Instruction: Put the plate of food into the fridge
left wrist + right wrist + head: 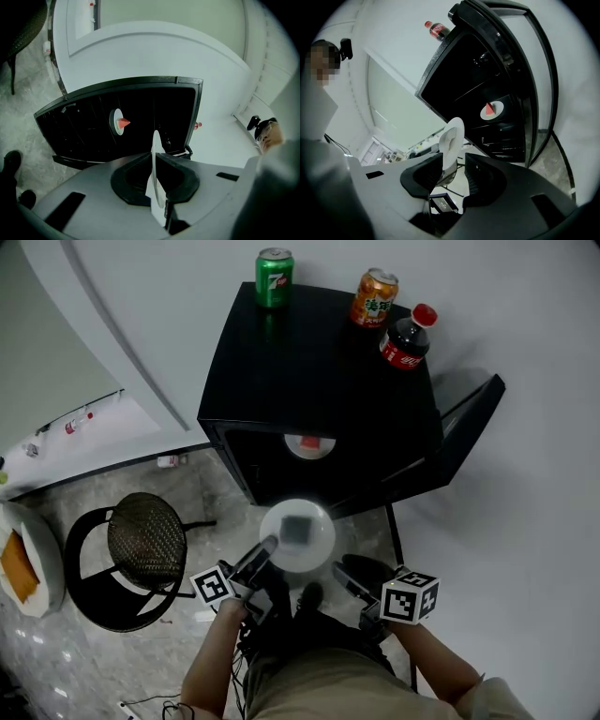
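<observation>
Clamping round white food plate (320,532) at 8 o'clock, left gripper (266,548) carries; right gripper (342,575) gapes; black fridge (309,371) at 12.

Food (297,528) on plate (273,538) blurred, fridge (319,362) interior dark

R gripper (451,176) jaws wide apart, white plate (453,136) edge-on btwn them. Black fridge (464,75) open w/ 2nd plate (492,110) inside; cola bottle (437,29) on top.

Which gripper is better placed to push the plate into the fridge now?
Left. The left gripper is shut on the plate and faces the open fridge. The right gripper is open, its jaws not pressing the plate.
</observation>
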{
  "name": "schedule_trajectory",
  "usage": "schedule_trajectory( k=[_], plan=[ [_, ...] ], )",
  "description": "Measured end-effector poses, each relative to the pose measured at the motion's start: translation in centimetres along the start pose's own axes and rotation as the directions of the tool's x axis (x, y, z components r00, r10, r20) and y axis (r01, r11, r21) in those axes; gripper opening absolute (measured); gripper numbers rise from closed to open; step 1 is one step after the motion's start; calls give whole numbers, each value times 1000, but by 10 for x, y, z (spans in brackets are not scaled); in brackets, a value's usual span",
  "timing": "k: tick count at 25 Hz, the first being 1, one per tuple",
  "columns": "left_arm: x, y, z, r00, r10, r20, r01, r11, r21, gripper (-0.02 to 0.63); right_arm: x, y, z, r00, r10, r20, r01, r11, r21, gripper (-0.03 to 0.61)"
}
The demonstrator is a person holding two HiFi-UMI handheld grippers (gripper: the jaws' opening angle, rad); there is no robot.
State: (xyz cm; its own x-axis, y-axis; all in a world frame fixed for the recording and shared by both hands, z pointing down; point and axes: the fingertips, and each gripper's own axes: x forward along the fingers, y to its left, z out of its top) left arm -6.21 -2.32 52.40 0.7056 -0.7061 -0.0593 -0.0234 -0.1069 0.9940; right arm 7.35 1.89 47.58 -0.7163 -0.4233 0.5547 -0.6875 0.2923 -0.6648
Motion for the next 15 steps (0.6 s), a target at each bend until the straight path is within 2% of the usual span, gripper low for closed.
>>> schedule_trajectory(
  k=[2,3,4,9,15],
  plan=[
    [5,6,4,1000,-5,14,4,1000,10,18,0,1,-3,1000,-5,-7,4,999,-33,143],
    [8,10,6,1000,-6,20,6,1000,13,18,1,1,-4,1000,-2,-12,1,999,-45,117],
    [10,13,8,1000,-6,24,6,1000,17,18,2,2,-6,1000,2,-19,-3,999,-54,28],
    [14,36,11,999,6,38,-6,1000,25,18,13,8,-18,998,26,-62,-32,995,-91,21],
    [13,77,13,996,48,75,-48,999,-6,18,26,7,-29,994,72,-82,-78,994,-74,21]
  ],
)
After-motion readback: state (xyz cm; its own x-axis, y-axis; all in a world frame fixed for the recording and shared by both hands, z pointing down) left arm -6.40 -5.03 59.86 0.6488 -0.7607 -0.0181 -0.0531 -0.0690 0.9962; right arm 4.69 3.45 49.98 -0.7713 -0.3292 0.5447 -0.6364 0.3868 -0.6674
